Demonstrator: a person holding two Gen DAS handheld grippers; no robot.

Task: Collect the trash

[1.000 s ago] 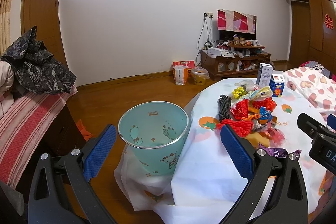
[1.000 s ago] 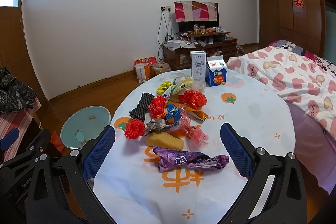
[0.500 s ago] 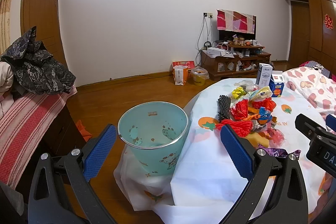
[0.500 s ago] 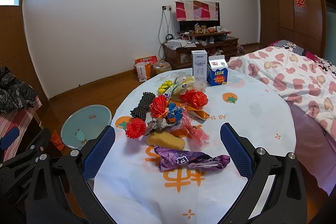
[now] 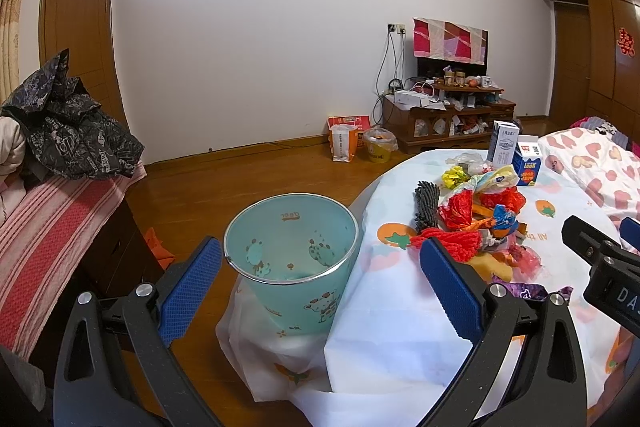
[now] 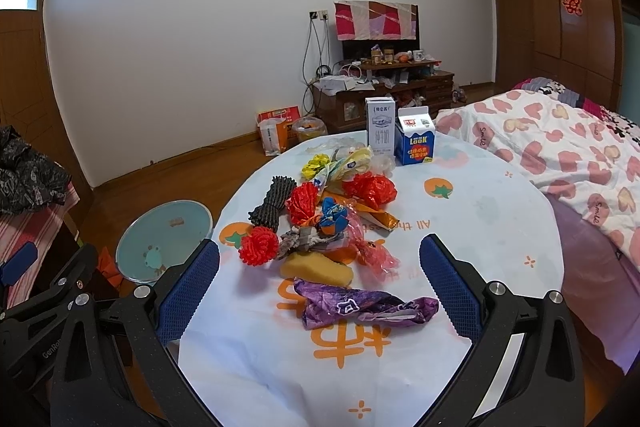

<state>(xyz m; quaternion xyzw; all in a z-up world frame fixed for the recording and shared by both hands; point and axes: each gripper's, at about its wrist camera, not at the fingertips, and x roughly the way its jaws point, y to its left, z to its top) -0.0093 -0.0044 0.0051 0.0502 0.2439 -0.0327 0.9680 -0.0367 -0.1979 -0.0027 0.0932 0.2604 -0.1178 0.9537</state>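
A pile of trash lies on the round table (image 6: 480,227): a purple wrapper (image 6: 360,307), a yellow sponge (image 6: 316,269), a red net ball (image 6: 259,246), a black net (image 6: 274,203), red bags (image 6: 370,189) and two cartons (image 6: 414,143). A teal bin (image 5: 290,255) stands left of the table, also in the right wrist view (image 6: 164,239). My left gripper (image 5: 320,287) is open and empty, facing the bin. My right gripper (image 6: 320,291) is open and empty, just short of the purple wrapper.
A bed with a heart quilt (image 6: 560,147) lies right of the table. A striped couch with a black bag (image 5: 72,139) is at left. A TV stand (image 6: 384,91) and bags (image 6: 276,131) stand by the far wall. Wooden floor (image 5: 224,187) lies between.
Both grippers have drifted only slightly; the right one has edged a little nearer the purple wrapper. Nothing was taken hold of or moved.
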